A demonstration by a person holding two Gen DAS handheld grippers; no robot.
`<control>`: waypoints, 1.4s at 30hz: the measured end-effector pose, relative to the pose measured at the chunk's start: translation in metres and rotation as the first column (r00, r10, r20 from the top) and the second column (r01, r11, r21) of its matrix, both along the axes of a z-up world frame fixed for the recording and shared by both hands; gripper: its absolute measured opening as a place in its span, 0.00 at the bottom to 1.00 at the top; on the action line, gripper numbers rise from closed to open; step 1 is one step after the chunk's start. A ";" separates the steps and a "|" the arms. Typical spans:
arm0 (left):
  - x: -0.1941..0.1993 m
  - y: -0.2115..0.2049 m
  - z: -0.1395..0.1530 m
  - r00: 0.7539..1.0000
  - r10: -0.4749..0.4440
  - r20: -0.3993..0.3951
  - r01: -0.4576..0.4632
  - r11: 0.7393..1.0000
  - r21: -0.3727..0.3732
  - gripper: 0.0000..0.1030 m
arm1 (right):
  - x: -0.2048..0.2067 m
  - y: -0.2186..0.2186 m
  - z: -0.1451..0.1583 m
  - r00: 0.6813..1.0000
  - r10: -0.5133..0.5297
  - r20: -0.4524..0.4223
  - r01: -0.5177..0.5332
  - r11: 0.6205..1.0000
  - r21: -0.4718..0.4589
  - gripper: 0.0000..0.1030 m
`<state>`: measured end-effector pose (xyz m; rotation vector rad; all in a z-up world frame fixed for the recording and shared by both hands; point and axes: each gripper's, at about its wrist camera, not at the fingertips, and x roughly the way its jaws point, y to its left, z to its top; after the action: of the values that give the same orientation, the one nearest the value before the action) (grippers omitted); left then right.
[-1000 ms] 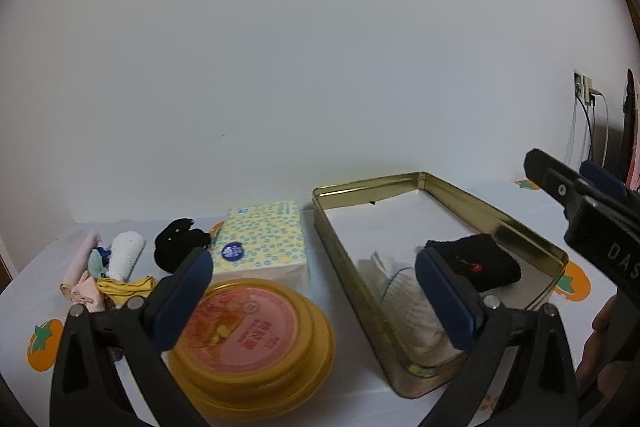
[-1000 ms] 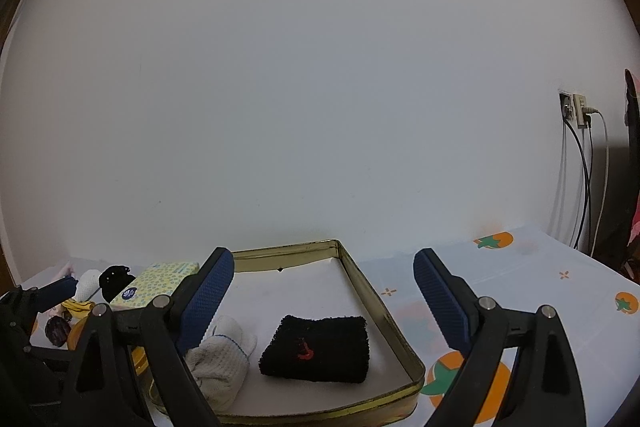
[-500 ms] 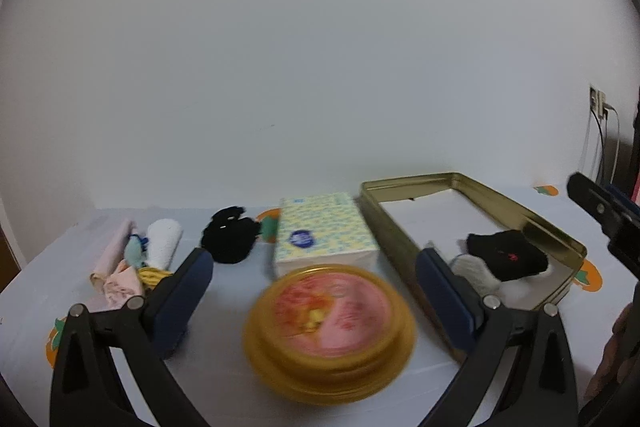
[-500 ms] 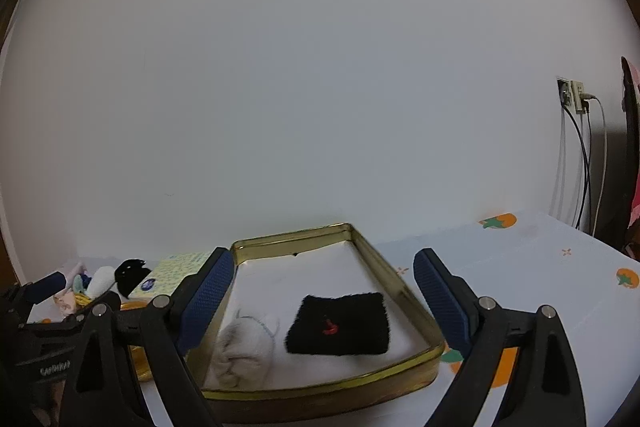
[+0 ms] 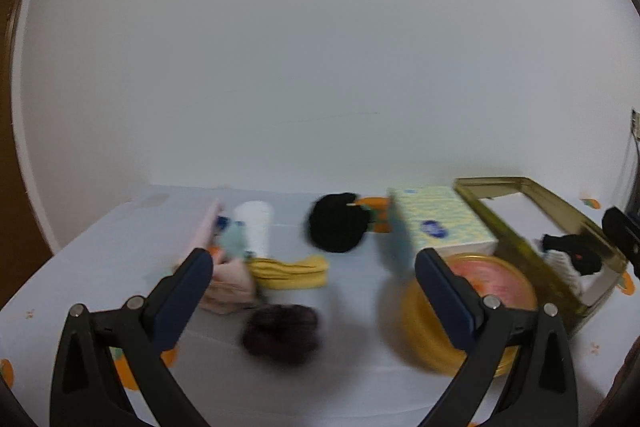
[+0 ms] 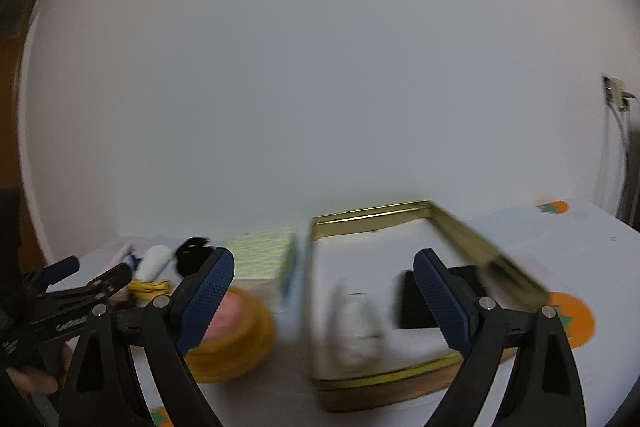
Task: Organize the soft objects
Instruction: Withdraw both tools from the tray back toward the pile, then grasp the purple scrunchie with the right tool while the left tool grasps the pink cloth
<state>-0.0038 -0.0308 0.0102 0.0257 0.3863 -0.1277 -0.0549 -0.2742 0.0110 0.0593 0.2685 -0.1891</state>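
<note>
A white tablecloth [image 5: 120, 227] printed with orange fruit is lying under a bare white wall. The left gripper [image 5: 314, 281] and right gripper [image 6: 324, 285] are both gaping, empty. A dark, blurred fuzzy bundle [image 5: 280, 333] is sitting at six o'clock between the left jaws, its orientation unclear; a yellow sock [image 5: 290, 271] is stretching crosswise just beyond.

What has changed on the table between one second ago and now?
Only the views swung left: the left gripper now faces the loose pile with the yellow cloth, away from the gold tin. Both grippers remain open and empty. The black cloth and white cloth stay inside the tin.
</note>
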 end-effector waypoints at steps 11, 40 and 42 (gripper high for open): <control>0.029 0.071 -0.006 0.986 0.156 -0.054 -0.155 0.988 0.018 1.00 | 0.031 0.078 -0.014 0.984 0.169 -0.050 -0.171 0.985 -0.030 0.90; 0.054 0.136 -0.022 0.908 0.343 -0.240 -0.341 0.939 0.051 1.00 | 0.148 0.192 -0.091 0.640 0.474 -0.605 -0.515 0.849 0.119 0.45; 0.052 0.135 -0.021 0.915 0.326 -0.236 -0.325 0.945 0.047 1.00 | 0.141 0.187 -0.086 0.660 0.487 -0.572 -0.516 0.847 0.126 0.43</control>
<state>0.0483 0.1046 -0.0113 -0.0489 0.6288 0.2037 0.0861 -0.0868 -0.0749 -0.1293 0.8954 0.3613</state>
